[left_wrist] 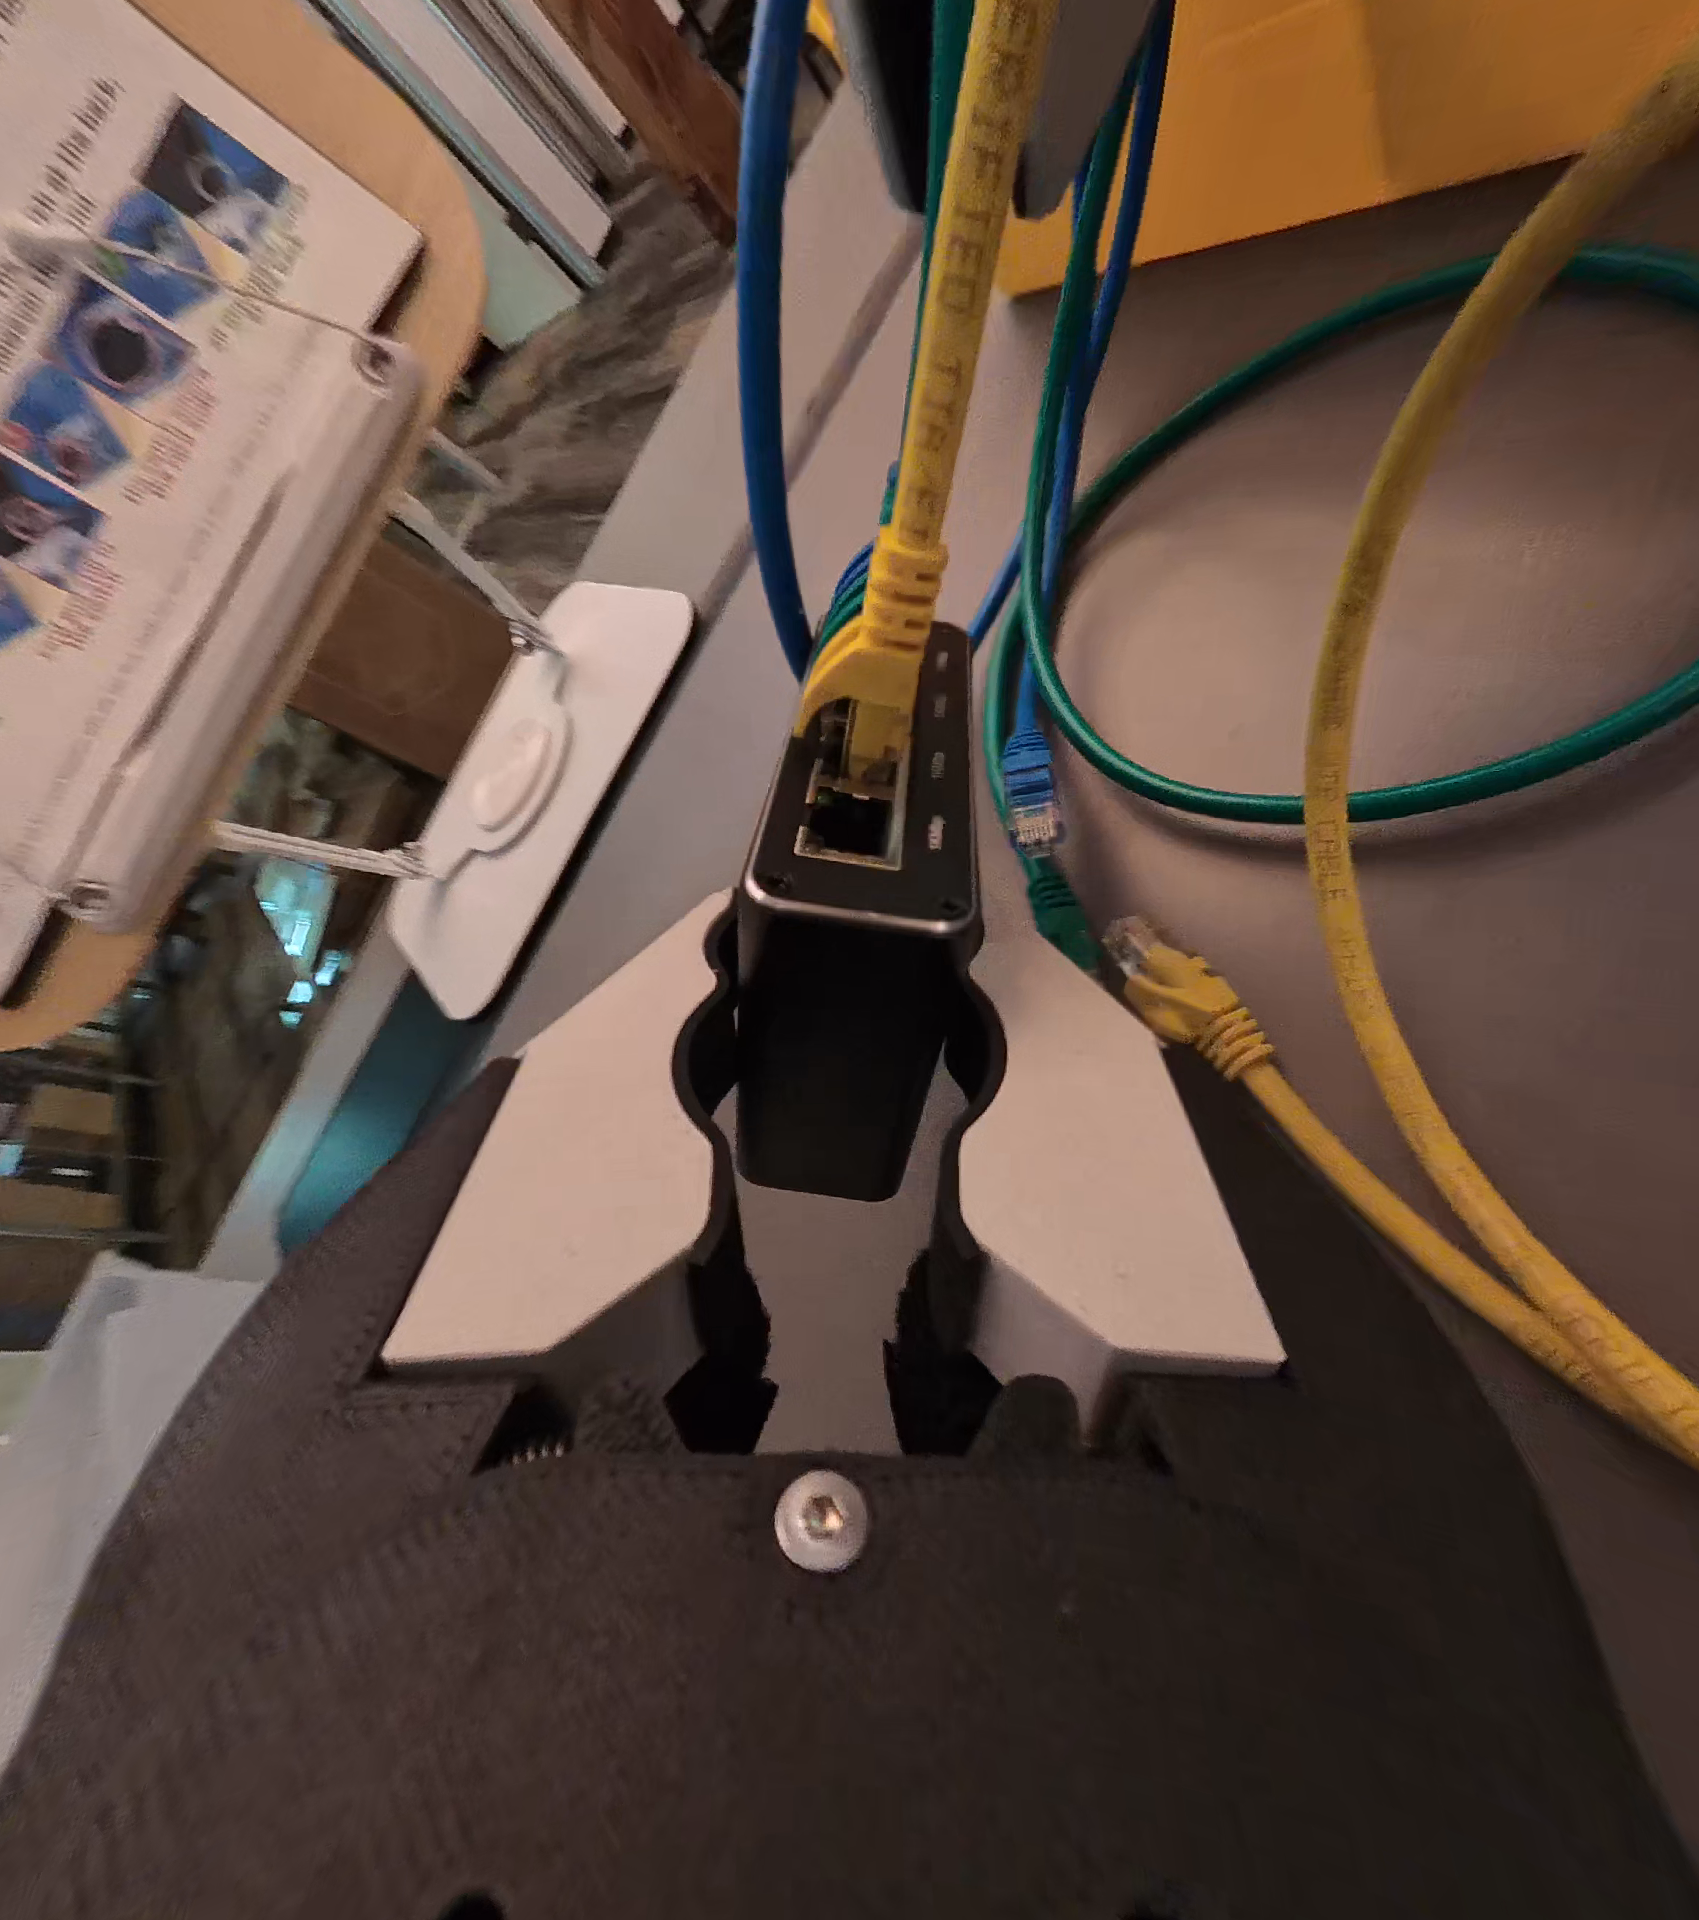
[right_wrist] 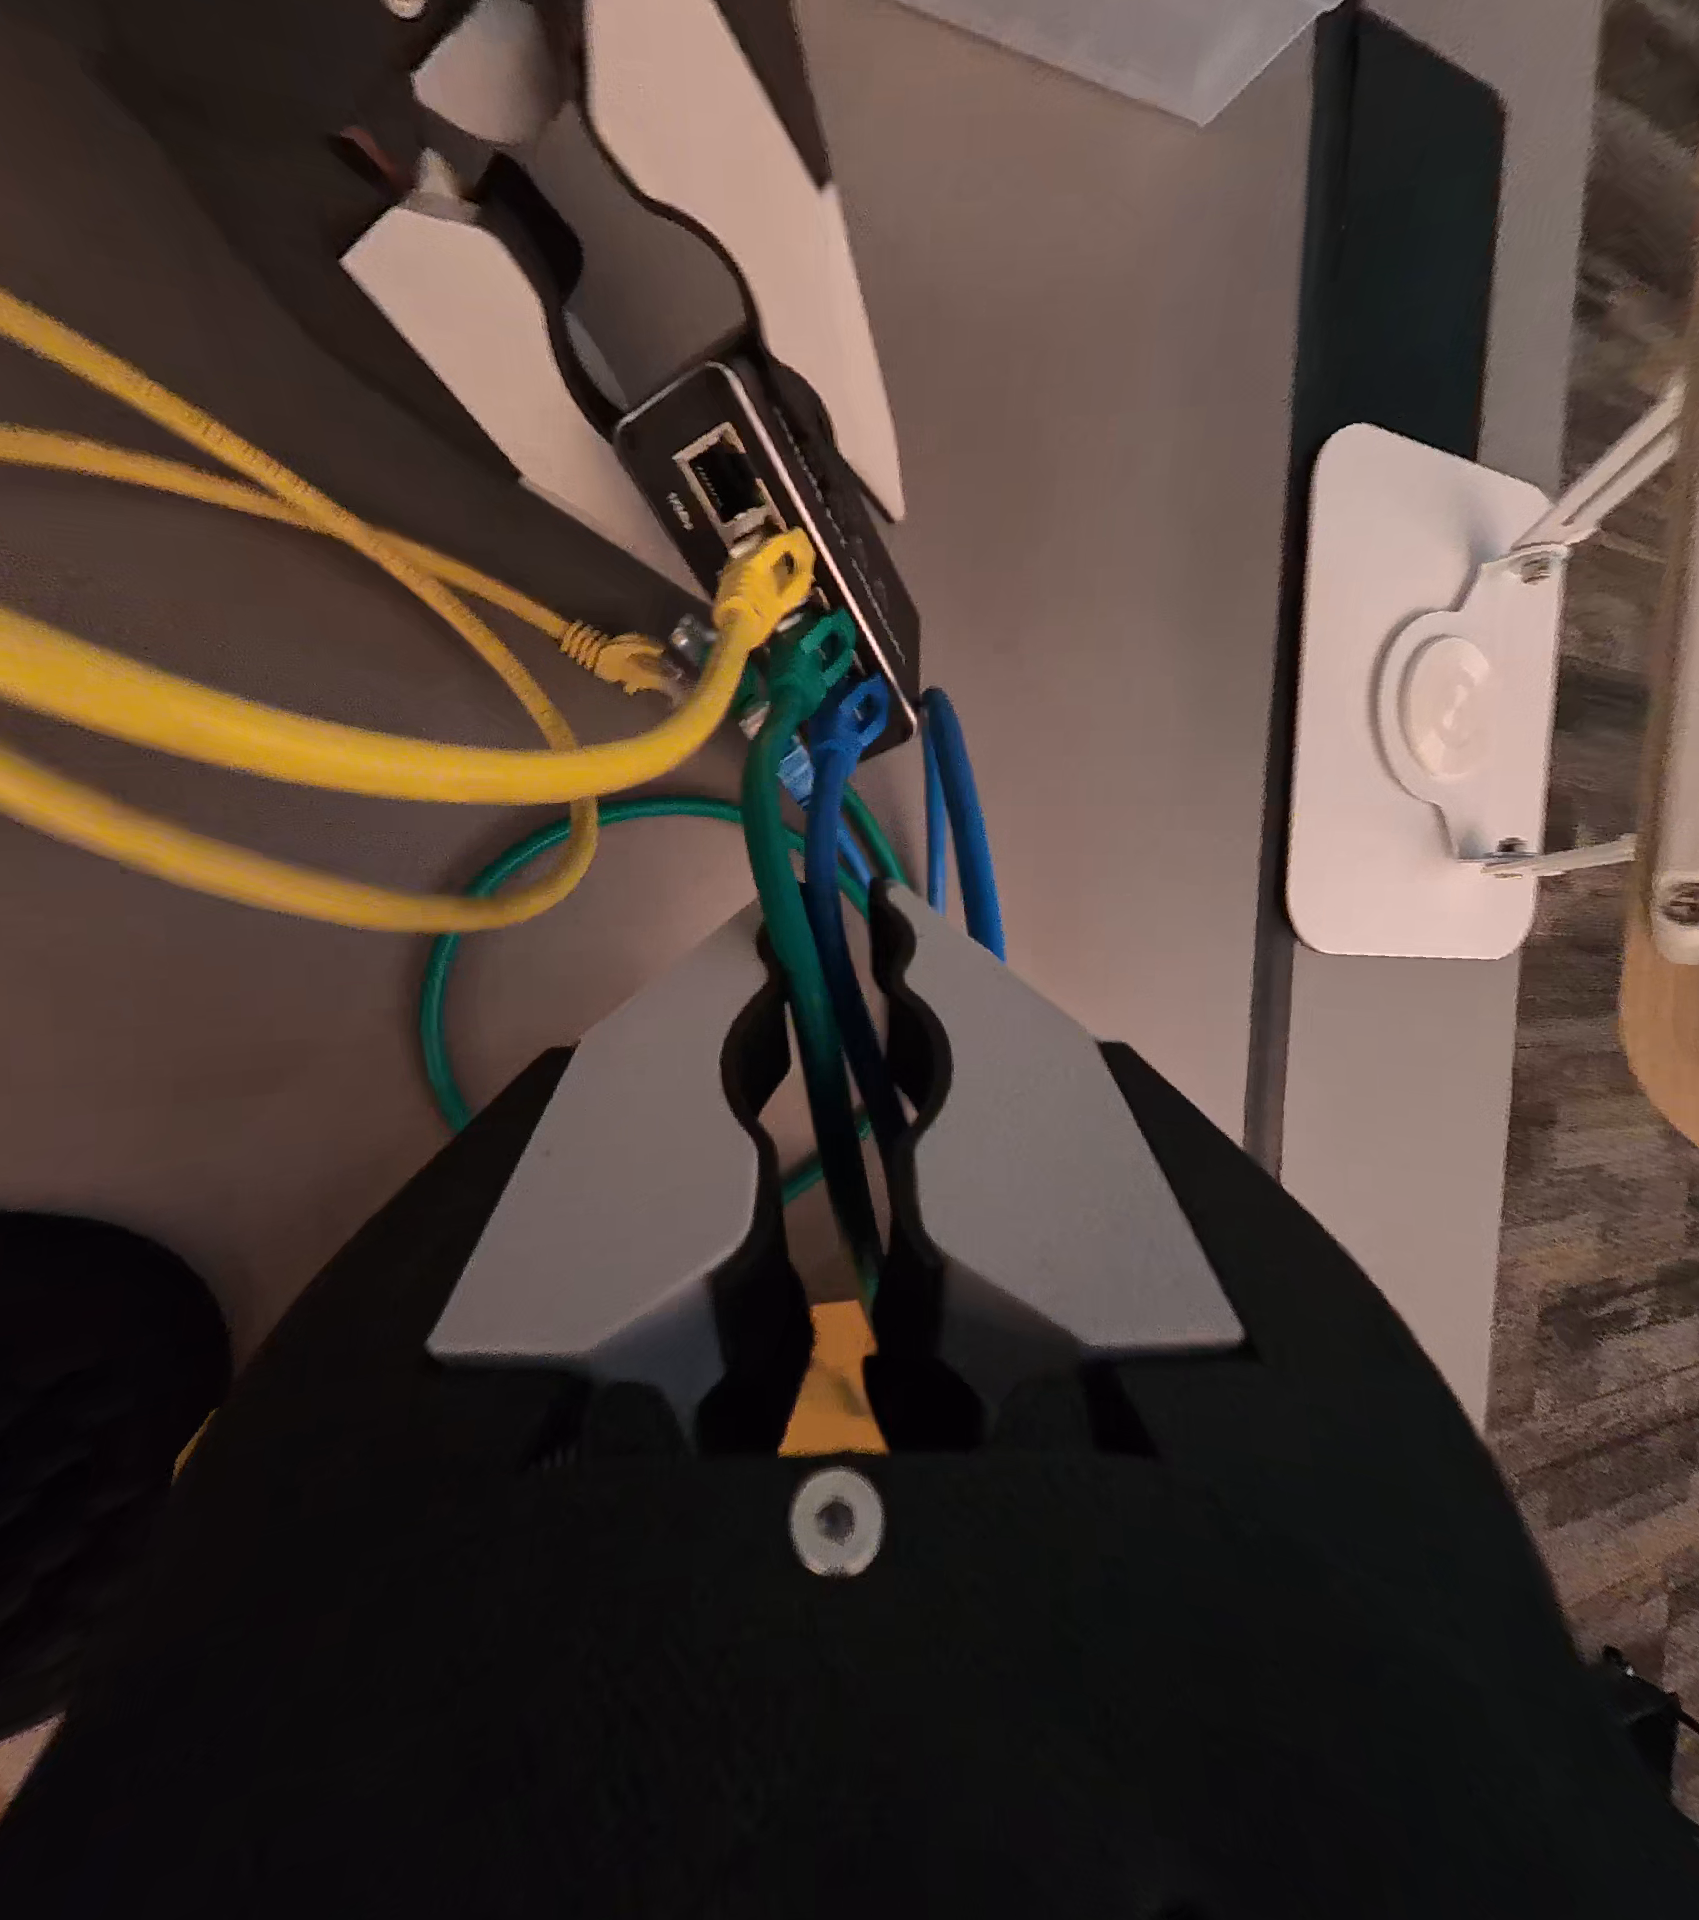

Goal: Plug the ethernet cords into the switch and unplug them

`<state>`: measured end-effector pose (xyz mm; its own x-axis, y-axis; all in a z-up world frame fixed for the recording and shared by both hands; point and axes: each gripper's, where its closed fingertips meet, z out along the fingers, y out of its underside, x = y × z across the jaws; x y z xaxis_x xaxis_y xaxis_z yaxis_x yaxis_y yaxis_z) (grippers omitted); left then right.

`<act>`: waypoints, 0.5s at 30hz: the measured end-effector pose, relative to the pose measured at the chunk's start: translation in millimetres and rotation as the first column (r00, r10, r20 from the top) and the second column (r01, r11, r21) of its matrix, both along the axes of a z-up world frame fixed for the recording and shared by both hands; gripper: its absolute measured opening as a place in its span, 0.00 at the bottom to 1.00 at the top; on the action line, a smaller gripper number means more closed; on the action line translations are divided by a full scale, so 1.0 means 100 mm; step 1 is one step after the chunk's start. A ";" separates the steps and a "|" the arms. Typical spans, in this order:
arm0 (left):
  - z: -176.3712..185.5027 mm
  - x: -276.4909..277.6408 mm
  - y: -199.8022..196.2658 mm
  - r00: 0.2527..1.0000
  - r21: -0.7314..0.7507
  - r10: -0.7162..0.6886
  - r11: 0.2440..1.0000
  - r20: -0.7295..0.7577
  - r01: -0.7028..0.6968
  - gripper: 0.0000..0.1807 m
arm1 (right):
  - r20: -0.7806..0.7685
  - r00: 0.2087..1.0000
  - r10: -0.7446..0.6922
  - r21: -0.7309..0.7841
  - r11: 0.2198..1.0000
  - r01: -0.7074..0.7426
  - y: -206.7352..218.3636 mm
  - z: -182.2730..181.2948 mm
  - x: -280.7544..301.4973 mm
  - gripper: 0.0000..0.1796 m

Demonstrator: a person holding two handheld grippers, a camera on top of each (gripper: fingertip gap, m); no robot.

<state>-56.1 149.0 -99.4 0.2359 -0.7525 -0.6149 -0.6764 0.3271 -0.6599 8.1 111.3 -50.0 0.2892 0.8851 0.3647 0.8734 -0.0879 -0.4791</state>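
Note:
My left gripper (left_wrist: 850,925) is shut on the black switch (left_wrist: 850,1049) and holds it by its sides, ports facing away. Its nearest port (left_wrist: 850,826) is empty. A yellow plug (left_wrist: 866,675) sits in the port after it, with green and blue plugs behind. In the right wrist view the yellow (right_wrist: 762,582), green (right_wrist: 809,655) and blue (right_wrist: 855,717) plugs sit in a row in the switch (right_wrist: 772,499). My right gripper (right_wrist: 824,914) is closed narrowly on the green cord (right_wrist: 793,997) and blue cord (right_wrist: 845,997) a short way from the plugs.
Loose blue (left_wrist: 1032,790), green (left_wrist: 1058,904) and yellow (left_wrist: 1177,987) plug ends lie on the grey table (left_wrist: 1551,623) right of the switch, among cord loops. A white stand base (left_wrist: 554,790) holding a printed sheet (left_wrist: 97,468) stands at the table edge. A yellow box (left_wrist: 1344,135) lies behind. My hands' fingertips stand some 10 centimetres from each other.

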 end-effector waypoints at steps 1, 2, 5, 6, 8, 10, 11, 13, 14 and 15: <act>0.06 -0.02 0.00 1.000 0.035 0.005 0.999 -0.002 -0.005 0.19 | -0.020 1.000 -0.003 0.018 1.000 0.004 0.01 0.05 -0.01 0.09; 0.13 -0.05 -0.01 1.000 0.065 0.010 0.998 0.000 -0.010 0.19 | -0.050 0.999 -0.001 0.038 0.999 0.003 0.03 0.11 -0.03 0.12; 0.38 -0.16 -0.03 0.999 0.136 0.024 0.990 0.041 -0.029 0.19 | -0.203 0.979 0.019 0.152 0.988 0.012 0.10 0.48 -0.20 0.20; 0.48 -0.20 -0.02 0.998 0.150 0.031 0.988 0.057 -0.039 0.19 | -0.253 0.967 0.039 0.177 0.984 0.007 0.09 0.59 -0.27 0.22; 0.68 -0.30 0.00 0.996 0.180 0.043 0.982 0.076 -0.056 0.19 | -0.298 0.951 0.084 0.235 0.972 -0.012 0.05 0.77 -0.41 0.29; 0.78 -0.37 0.02 0.998 0.191 0.053 0.980 0.043 -0.060 0.19 | -0.272 0.956 0.110 0.302 0.953 -0.024 0.02 0.88 -0.50 0.30; 0.83 -0.40 0.03 0.998 0.205 0.057 0.977 0.018 -0.059 0.19 | -0.247 0.962 0.116 0.334 0.942 -0.028 0.00 0.91 -0.53 0.28; 0.91 -0.41 0.04 0.997 0.246 0.058 0.968 -0.044 -0.045 0.19 | -0.196 0.973 0.126 0.394 0.918 -0.040 -0.05 0.98 -0.58 0.23; 0.96 -0.42 0.05 0.996 0.263 0.054 0.964 -0.074 -0.033 0.19 | -0.165 0.979 0.121 0.421 0.906 -0.040 -0.06 1.01 -0.58 0.21; 1.02 -0.42 0.05 0.994 0.274 0.046 0.962 -0.099 -0.018 0.19 | -0.130 0.986 0.109 0.441 0.897 -0.042 -0.07 1.03 -0.57 0.19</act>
<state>-98.2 154.2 2.7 0.1813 -0.5462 -0.8178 -0.7494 0.4618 -0.4746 -49.1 104.0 52.9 0.3081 0.6686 0.6767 0.7856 0.2224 -0.5774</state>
